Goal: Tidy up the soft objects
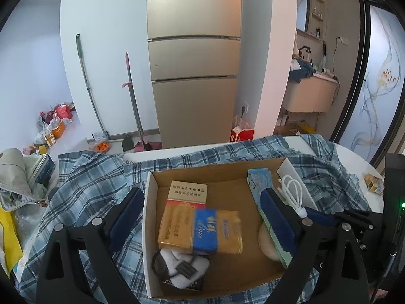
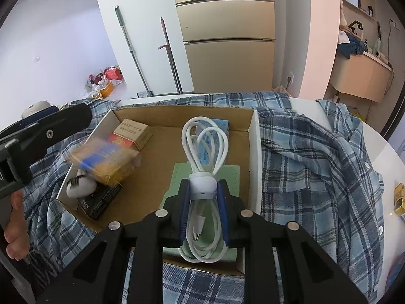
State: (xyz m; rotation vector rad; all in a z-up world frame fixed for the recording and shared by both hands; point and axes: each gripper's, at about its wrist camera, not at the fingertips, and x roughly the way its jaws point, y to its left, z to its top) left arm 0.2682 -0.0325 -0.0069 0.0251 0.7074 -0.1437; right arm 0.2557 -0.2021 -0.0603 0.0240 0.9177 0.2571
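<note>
An open cardboard box point(image 1: 148, 202) point(image 2: 254, 136) lies on a blue plaid shirt point(image 1: 83, 177) point(image 2: 311, 157). My right gripper point(image 2: 202, 190) is shut on a coiled white cable point(image 2: 203, 149), held over the box's right side; the cable also shows in the left wrist view point(image 1: 291, 190). My left gripper point(image 1: 200, 217) is open, its jaws spread wide over the box. A yellow-and-blue pack point(image 1: 202, 230) point(image 2: 106, 159) looks blurred beneath it, lying on a red-and-tan pack point(image 1: 188, 190) and a white-and-black soft bundle point(image 1: 181, 268).
A green flat item point(image 2: 227, 174) and a light blue box point(image 1: 258, 177) lie under the cable. A gold tape roll point(image 1: 373, 182) point(image 2: 400, 197) sits on the white table at right. A grey bag point(image 1: 15, 179) lies at left. A fridge point(image 1: 195, 63) stands beyond.
</note>
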